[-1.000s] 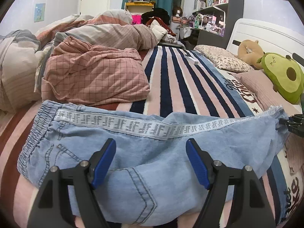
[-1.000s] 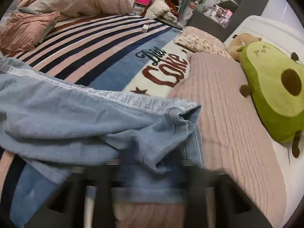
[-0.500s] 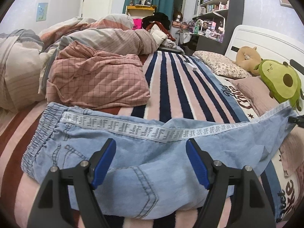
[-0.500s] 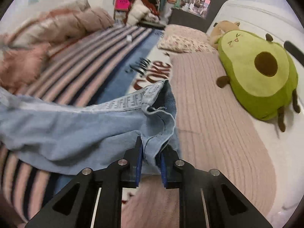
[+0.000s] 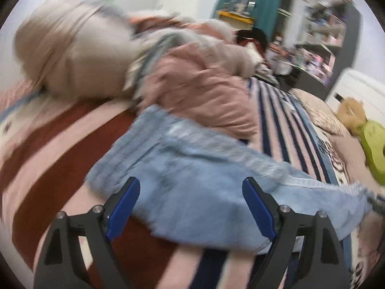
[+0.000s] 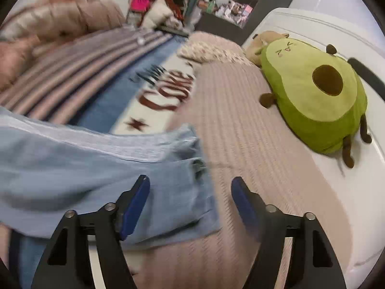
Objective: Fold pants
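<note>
**A:** On the striped bedspread (image 5: 60,144), among heaped pink bedding (image 5: 202,96), lie the pants (image 5: 192,187) we are to fold — pale blue denim, spread flat across the bed, one leg end reaching onto the ribbed pink cover (image 6: 252,132) near the avocado plush (image 6: 317,91).

**B:** And our grippers? From the left wrist view we see the left gripper (image 5: 190,204) with its blue pads (image 5: 122,204) wide apart, hanging above the waist end of the denim and holding nothing.

**A:** The same on the other side. The right gripper (image 6: 190,200) stands parted over the hem end of the leg; cloth lies under its left pad, the bare cover under the other. No fabric is pinched between them.

**B:** So we judge ourselves between grasps — the garment laid out lengthwise, no cross fold visible yet. Both views are blurred, so the finer creases cannot be read.

**A:** What does the next move call for, as we see it?

**B:** Most likely, a fresh grip at each end: the left on the waistband edge, the right on the hem, each taking every layer of cloth. Then one end carried over to meet the other, edges kept square, so the legs do not slide apart on the soft bed.
</note>
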A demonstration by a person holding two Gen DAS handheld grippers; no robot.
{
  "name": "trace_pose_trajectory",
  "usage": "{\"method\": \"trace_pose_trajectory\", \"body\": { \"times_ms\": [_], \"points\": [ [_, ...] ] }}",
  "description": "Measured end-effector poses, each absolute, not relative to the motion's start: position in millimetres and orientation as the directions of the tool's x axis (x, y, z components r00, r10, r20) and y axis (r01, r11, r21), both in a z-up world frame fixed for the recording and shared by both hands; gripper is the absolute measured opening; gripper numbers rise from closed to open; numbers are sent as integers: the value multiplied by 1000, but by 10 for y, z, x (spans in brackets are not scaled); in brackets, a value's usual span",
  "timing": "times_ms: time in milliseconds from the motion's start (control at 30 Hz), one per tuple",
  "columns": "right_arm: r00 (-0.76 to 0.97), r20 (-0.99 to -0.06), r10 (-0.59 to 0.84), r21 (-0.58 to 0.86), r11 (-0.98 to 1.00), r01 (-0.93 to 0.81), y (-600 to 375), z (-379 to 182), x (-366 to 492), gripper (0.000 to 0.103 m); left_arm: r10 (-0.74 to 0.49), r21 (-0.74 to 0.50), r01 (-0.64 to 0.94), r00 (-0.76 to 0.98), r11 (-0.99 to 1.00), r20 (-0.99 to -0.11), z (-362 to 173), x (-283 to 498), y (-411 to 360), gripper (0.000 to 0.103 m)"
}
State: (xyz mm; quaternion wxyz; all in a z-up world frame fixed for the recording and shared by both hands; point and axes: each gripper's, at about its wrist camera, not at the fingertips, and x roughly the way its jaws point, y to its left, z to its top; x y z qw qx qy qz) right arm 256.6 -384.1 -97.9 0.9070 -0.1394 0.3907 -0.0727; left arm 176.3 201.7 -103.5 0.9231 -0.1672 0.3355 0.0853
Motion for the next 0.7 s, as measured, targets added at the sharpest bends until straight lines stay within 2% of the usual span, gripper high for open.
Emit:
{"method": "trace_pose_trajectory", "body": {
  "times_ms": [67,200,300,500,567,633,700],
  "points": [
    [712,-679,-178,-263,965,-10,-3738,-914,2417,82,36,-305,-320,741,897,-671,-1179,1657,2202,85],
    [737,-676,-9,-142,983,-119,-3324,-839,2060,82,-78,-408,-313,705,858,-705,-1547,1639,2348,85],
    [716,-692,95,-81,975,-208,-2989,-845,1876,82,-155,-494,-273,732,826,-663,-1678,1680,2443,85],
    [698,-698,161,-69,955,-289,-2474,-815,1721,82,-253,-678,-251,795,691,-552,-1806,1956,2810,85],
    [693,-696,187,-42,953,-300,-2407,-763,1711,82,-219,-682,-281,807,675,-549,-1807,2028,2886,73],
    [689,-690,223,-5,950,-312,-2328,-680,1684,82,-165,-639,-321,797,700,-581,-1789,2119,2902,43],
    [689,-685,237,8,948,-318,-2290,-628,1645,82,-152,-636,-328,801,698,-580,-1756,2116,2914,28]
  ]
}}
